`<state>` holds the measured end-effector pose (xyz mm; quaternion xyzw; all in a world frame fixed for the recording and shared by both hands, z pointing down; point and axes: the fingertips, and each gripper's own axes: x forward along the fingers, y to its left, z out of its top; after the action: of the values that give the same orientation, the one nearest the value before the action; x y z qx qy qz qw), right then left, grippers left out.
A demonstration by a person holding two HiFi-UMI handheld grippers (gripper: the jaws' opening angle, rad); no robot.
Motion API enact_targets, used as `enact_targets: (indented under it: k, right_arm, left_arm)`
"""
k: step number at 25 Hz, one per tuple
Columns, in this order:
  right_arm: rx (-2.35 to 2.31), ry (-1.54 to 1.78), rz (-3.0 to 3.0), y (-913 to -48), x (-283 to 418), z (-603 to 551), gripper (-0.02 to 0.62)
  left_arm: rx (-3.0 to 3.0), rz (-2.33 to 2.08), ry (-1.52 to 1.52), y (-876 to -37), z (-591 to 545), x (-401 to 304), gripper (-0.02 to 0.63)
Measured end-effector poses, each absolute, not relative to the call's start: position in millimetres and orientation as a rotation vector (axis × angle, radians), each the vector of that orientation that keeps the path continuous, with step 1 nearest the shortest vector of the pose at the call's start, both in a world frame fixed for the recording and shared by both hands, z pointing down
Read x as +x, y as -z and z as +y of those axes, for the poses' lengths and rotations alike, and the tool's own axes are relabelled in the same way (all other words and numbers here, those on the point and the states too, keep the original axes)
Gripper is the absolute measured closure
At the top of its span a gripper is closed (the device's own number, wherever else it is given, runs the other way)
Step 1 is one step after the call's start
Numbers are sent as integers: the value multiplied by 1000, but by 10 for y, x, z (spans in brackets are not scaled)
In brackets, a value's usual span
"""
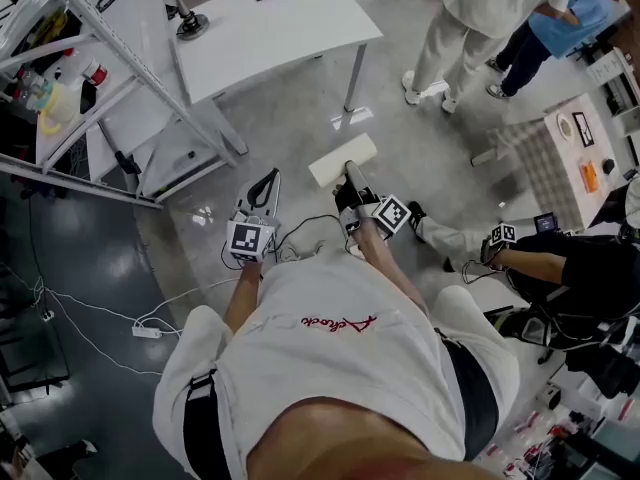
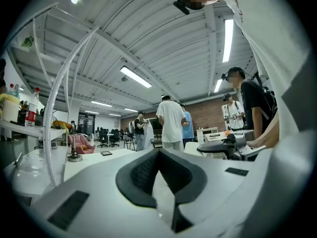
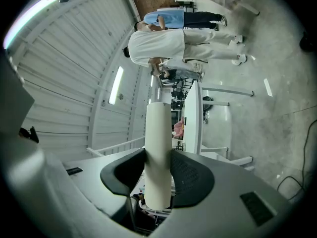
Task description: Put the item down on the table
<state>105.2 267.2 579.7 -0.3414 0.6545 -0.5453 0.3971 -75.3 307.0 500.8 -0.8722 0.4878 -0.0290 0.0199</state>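
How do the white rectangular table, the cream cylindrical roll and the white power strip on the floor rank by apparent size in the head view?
1. white rectangular table
2. cream cylindrical roll
3. white power strip
The roll is nearer the camera, so it looks bigger than it really is.

Bright ceiling strip lights (image 2: 135, 77) glare; fisheye edges bend and darken.
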Motion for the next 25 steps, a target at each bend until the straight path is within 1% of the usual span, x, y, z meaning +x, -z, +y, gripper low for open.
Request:
enact_targets:
  k: [12, 25]
  right_arm:
    - [-848, 1419, 1657, -5916, 1272, 2487, 408]
    - [-872, 1430, 1652, -6073, 1250, 1903, 408]
  left_arm:
    - [-2691, 1572, 136, -5136, 2950, -547, 589]
    - [-2704, 1568, 89, -5289, 2301, -588, 589]
